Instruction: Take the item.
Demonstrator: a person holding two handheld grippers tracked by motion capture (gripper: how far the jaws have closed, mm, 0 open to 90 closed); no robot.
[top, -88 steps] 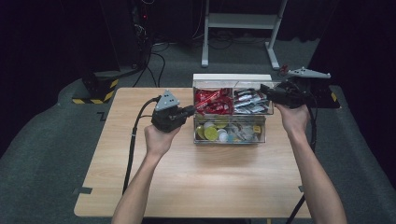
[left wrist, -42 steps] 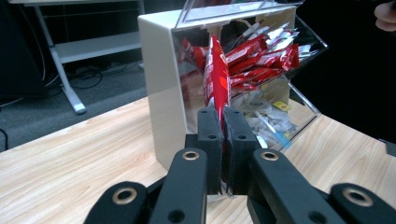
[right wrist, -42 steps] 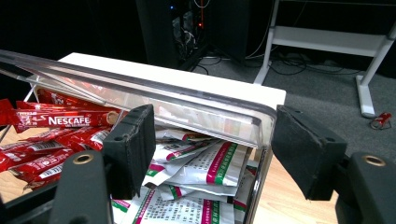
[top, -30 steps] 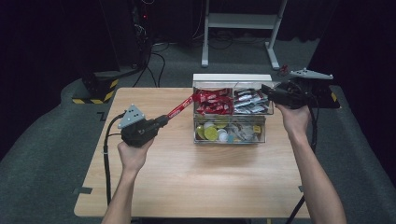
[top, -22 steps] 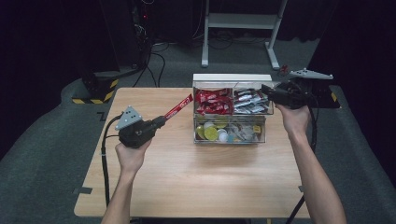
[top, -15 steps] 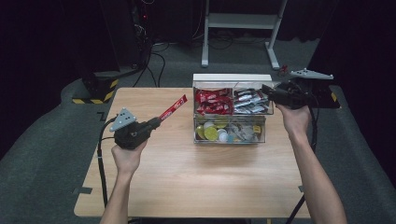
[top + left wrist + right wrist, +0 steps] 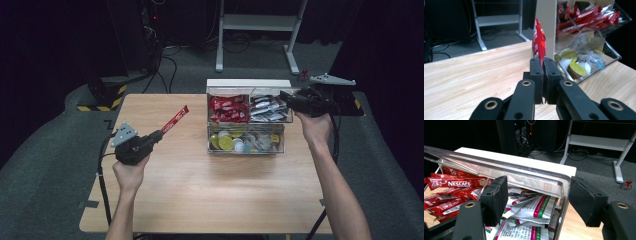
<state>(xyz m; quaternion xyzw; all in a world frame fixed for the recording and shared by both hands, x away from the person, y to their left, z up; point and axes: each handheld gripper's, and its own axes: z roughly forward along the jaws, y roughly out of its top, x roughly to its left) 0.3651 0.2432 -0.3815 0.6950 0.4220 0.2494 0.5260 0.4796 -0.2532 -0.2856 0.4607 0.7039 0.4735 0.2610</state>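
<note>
My left gripper is shut on the lower end of a red coffee stick sachet, which points up and right toward the clear organizer. In the left gripper view the sachet stands upright, pinched between the closed jaws of the left gripper above the table. My right gripper sits at the organizer's top right corner. Its jaws stand apart at the raised clear lid, over silver sachets, and nothing is pinched in the right gripper.
The organizer's top left bin holds red sachets and the top right bin silver ones. Its lower tray holds yellow and white pods. The wooden table spreads out in front. A white metal stand is on the floor behind.
My left gripper has carried the red sachet left and downward, away from the organizer toward the table's left side. The right gripper has stayed at the lid.
</note>
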